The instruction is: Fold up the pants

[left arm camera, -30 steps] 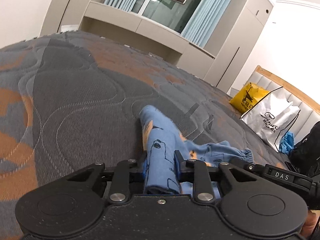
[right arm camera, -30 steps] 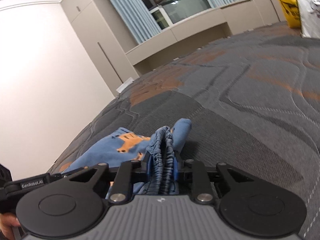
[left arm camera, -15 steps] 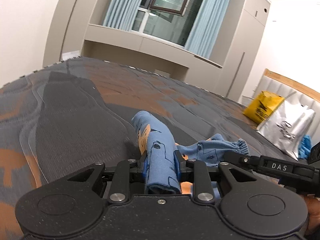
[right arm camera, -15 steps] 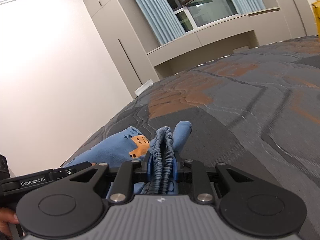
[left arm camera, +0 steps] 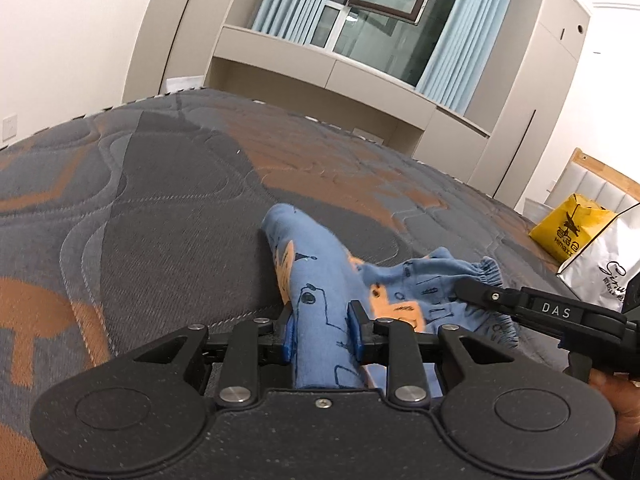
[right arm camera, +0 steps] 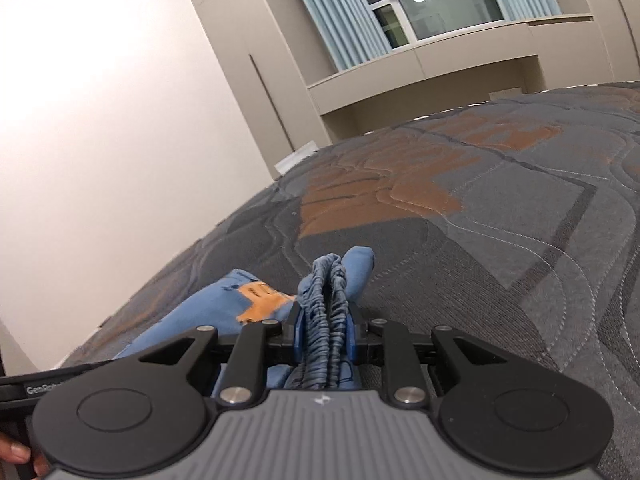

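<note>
Left gripper (left arm camera: 322,330): I see it pinching a leg fold of the small blue printed cotton pants (left arm camera: 320,280), lifted to carry over.
Right gripper (right arm camera: 323,334): pinching gathered elastic waistband (right arm camera: 325,300), 12 o'clock, keeping edges aligned over the quilted grey-orange mattress (right arm camera: 500,220).

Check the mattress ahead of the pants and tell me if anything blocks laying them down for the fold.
Nothing visible blocks it. Both the left gripper and the right gripper already clamp the blue pants, and the mattress ahead is bare. The yellow bag and white bag stand far off to the side.
</note>
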### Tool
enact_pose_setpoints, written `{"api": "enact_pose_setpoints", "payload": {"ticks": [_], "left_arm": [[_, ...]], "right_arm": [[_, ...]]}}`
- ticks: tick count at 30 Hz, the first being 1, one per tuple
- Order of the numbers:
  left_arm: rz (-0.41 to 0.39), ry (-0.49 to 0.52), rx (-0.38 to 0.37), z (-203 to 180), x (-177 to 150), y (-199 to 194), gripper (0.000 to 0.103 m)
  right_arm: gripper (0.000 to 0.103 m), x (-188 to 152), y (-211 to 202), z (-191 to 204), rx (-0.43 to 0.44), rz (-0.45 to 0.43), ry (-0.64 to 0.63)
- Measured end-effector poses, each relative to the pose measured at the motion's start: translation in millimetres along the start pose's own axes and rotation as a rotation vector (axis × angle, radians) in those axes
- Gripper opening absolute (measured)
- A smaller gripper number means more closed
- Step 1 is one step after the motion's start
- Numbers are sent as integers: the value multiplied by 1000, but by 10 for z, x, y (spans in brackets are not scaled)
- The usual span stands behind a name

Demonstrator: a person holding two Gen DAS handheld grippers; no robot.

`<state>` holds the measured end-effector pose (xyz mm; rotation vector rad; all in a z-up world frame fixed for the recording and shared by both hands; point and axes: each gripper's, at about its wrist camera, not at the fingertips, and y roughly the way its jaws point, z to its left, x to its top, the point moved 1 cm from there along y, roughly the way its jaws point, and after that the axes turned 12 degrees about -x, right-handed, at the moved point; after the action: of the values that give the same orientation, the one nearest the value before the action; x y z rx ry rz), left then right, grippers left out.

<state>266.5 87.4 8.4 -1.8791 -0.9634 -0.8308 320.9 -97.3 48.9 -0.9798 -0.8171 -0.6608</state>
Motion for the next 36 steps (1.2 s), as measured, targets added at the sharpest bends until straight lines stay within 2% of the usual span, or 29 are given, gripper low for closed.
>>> {"api": "enact_pose_setpoints", "payload": {"ticks": [5,10,12,14,18,21,25,36], "left_arm": [[1,-12,9,42,-30,-6,33],[-11,-8,34,38,-38,-29,54],[-18,-7,41,33,-33,-44,68],[-23,-4,51,21,-20,-48,78],[-34,1,68,0,-26,-73,90],[-55,1,91,-28,-31,-125,102],[-69,-1,110,-87,-50,-226,102],[-85,26,145,-357,-164,-640,102]], "right_arm": [[29,-11,13,-61,-9,9,22],[39,-17,30,-102,-36,14,26],[51,-19,30,-117,-42,12,32],[60,-21,14,-127,-45,3,33],[85,-34,-35,-126,-50,-17,26],[96,-39,-93,-131,-48,-31,30],[103,-44,-220,-143,-58,-52,38],[103,-188,-867,-53,-75,-117,-4]]}}
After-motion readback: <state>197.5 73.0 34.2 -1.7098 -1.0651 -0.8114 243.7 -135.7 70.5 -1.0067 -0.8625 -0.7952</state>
